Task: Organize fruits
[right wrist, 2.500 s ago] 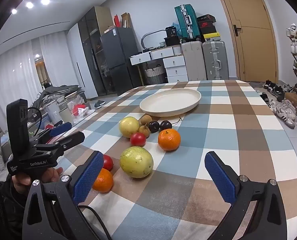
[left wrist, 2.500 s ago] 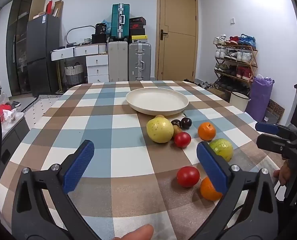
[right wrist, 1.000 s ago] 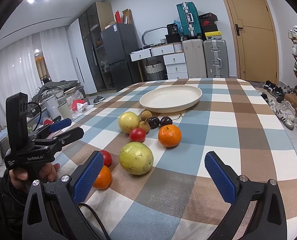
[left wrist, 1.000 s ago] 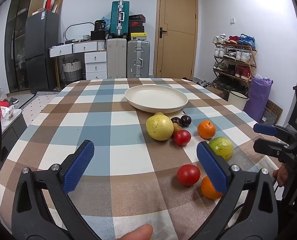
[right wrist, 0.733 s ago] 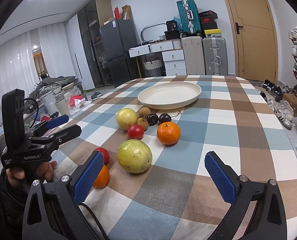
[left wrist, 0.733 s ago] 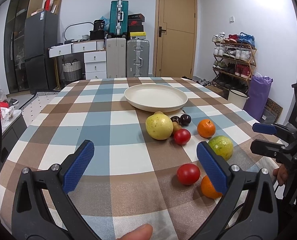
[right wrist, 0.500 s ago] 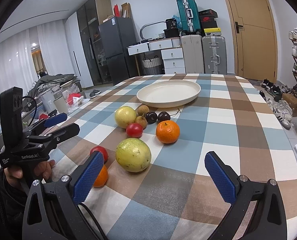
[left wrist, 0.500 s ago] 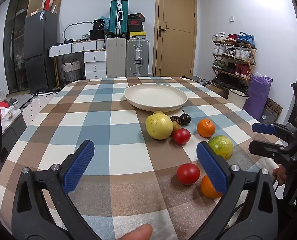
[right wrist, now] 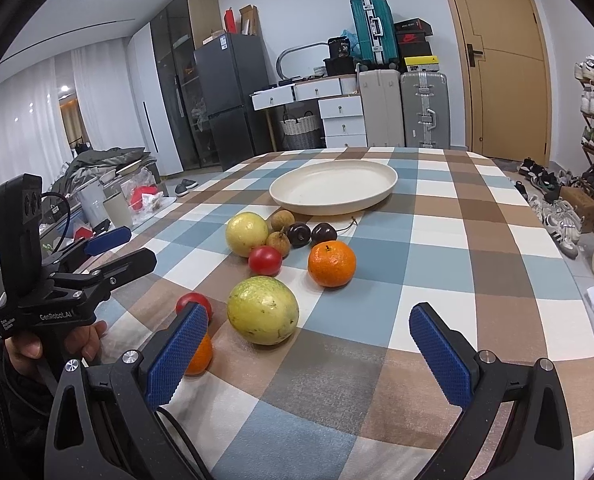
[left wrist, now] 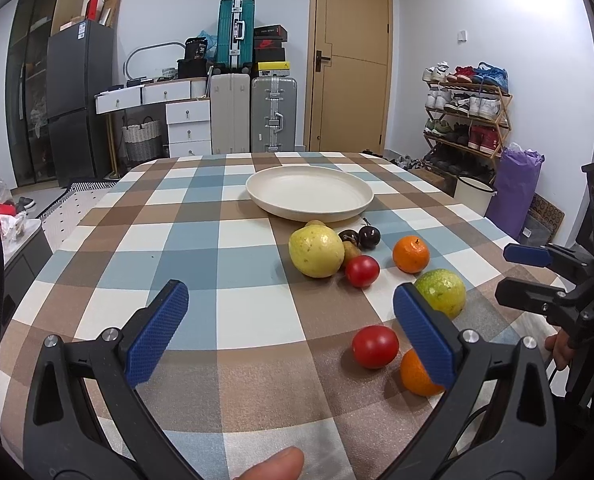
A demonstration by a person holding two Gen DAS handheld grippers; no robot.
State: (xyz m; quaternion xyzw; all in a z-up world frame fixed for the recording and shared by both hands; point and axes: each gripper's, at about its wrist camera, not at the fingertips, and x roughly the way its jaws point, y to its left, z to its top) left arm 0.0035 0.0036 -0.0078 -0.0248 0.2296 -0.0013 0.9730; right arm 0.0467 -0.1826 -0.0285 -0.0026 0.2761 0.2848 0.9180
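Both tools have edged nearer the fruit since the earlier frames. Left tool [left wrist: 289, 332] and right tool [right wrist: 309, 350] hover spread, empty, above the counter [left wrist: 201, 240]; the plate [left wrist: 309, 194] holds nothing.

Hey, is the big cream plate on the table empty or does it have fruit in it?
Empty. The plate shows only bare cream surface in both views; all the fruit lies on the tablecloth nearer the cameras.

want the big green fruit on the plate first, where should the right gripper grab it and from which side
Grip the green fruit across its widest middle, coming from the near side with the open right gripper. It is round and stemless, so the midline holds best. A tomato sits close on its left; its right side is free.
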